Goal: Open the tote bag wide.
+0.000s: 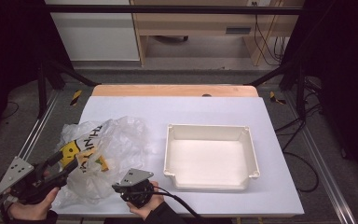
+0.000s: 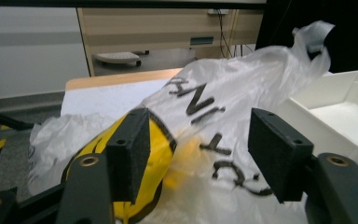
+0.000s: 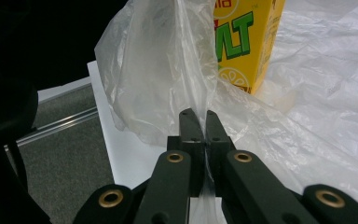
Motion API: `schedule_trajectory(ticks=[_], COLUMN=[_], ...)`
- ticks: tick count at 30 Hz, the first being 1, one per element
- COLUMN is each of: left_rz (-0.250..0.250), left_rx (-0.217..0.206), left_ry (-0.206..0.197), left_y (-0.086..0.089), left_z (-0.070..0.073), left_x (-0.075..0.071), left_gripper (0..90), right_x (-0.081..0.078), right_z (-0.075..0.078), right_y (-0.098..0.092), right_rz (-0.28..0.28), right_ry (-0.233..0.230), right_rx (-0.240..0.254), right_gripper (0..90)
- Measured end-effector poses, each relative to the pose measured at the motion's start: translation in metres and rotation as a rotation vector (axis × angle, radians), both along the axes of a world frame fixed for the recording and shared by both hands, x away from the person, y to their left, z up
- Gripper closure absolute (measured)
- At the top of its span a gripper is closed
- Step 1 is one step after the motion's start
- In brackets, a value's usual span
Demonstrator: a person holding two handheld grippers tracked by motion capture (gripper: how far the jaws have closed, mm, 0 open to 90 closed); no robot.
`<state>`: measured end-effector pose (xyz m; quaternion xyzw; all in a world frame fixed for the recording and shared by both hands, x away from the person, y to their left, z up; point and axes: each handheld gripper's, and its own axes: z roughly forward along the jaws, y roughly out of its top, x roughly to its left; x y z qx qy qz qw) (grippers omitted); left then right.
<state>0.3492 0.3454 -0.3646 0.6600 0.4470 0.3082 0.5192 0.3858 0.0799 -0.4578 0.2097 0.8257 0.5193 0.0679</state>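
Note:
A crumpled clear plastic bag (image 1: 119,137) with black lettering and a yellow print lies on the left half of the white table cover. Inside it stands a yellow drink carton (image 3: 243,42) with green letters. My right gripper (image 3: 198,114) is shut on a thin fold of the bag (image 3: 158,70) at its near edge; in the high view this gripper (image 1: 119,188) sits at the bag's front right. My left gripper (image 2: 198,135) is open, its jaws wide apart with the printed side of the bag (image 2: 242,88) just ahead of them, pads not pressing. From above, the left gripper (image 1: 72,162) is at the bag's left.
An empty white plastic tray (image 1: 209,132) sits right of the bag, its rim (image 2: 349,84) close to the bag's far side. The table's left edge and a metal rail (image 3: 60,123) run just beside my right gripper. Wooden furniture stands beyond the table.

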Motion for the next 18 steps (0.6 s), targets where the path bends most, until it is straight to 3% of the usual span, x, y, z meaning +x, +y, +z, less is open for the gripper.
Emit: schedule_trajectory(ticks=[10,15,17,18], left_rz=[-0.052,-0.073,-0.06,-0.06], left_rx=[0.047,0.087,0.122,0.122], left_ry=[-0.03,0.014,0.055,0.055], left_y=[-0.027,-0.04,-0.047,-0.047], left_z=[0.015,0.014,0.011,0.011], left_x=[0.005,0.014,0.022,0.022], left_gripper=[29.9,30.1,33.5,36.4], right_x=[0.0,-0.001,-0.002,-0.002], right_z=[0.001,0.004,0.005,0.005], right_y=[0.002,0.006,0.007,0.008], right_rz=[-0.001,0.007,0.014,0.016], right_ry=[0.001,-0.01,-0.013,-0.014], right_rx=[0.005,0.005,0.003,0.004], right_gripper=[89.9,89.9,89.9,89.9])
